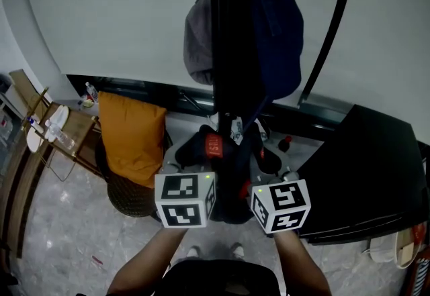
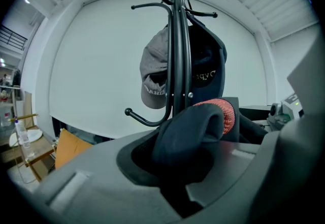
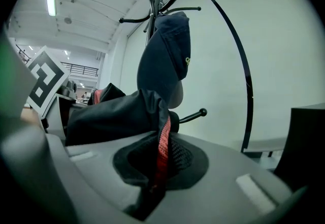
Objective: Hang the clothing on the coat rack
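A black coat rack (image 1: 225, 53) stands straight ahead, with a grey cap (image 1: 198, 39) and a navy cap (image 1: 282, 33) hanging on it. Low in front of its pole hangs a dark garment with red trim (image 1: 211, 147), held between my two grippers. My left gripper (image 1: 191, 170) is shut on a rolled dark fold with a red cuff (image 2: 195, 131). My right gripper (image 1: 265, 174) is shut on a fold with a red edge (image 3: 161, 152). A free lower hook (image 2: 144, 119) curves out just behind the garment in the left gripper view. Another ball-tipped hook (image 3: 195, 115) shows in the right gripper view.
An orange cushion (image 1: 131, 143) rests on a dark basket (image 1: 131, 199) at the left. A wooden side table (image 1: 57, 130) with bottles stands further left. A black desk (image 1: 376, 174) fills the right. A curved black bar (image 1: 332, 26) rises right of the rack.
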`<action>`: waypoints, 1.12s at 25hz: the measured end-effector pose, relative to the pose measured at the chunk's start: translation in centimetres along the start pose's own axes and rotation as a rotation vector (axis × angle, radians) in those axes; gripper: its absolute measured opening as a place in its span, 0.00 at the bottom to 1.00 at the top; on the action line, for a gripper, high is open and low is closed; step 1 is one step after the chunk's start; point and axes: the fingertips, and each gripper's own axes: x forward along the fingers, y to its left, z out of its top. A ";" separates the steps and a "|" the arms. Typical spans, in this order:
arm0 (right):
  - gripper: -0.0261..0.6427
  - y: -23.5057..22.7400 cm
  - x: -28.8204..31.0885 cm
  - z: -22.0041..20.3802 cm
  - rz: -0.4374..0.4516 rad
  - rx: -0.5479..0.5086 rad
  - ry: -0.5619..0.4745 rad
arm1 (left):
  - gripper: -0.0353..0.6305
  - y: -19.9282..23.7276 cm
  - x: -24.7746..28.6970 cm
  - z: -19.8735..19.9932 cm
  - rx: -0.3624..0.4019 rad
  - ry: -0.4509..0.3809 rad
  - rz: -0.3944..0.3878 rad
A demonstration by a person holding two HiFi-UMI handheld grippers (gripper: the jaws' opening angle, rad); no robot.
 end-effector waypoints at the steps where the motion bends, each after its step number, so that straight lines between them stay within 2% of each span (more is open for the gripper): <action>1: 0.07 0.0 0.1 -0.1 0.008 0.002 0.001 | 0.09 0.0 0.0 -0.1 -0.002 0.001 0.009; 12: 0.07 0.9 1.2 -1.1 0.121 -0.042 0.024 | 0.09 0.8 -0.6 -1.7 -0.033 0.026 0.141; 18: 0.07 1.5 1.6 -1.9 0.184 -0.020 0.042 | 0.09 1.0 -1.0 -2.9 -0.055 0.060 0.206; 22: 0.07 1.7 1.7 -2.3 0.193 -0.012 0.048 | 0.09 1.0 -1.1 -3.3 -0.061 0.070 0.217; 28: 0.07 2.0 1.9 -2.8 0.157 -0.002 0.057 | 0.09 1.0 -1.0 -4.1 -0.068 0.085 0.193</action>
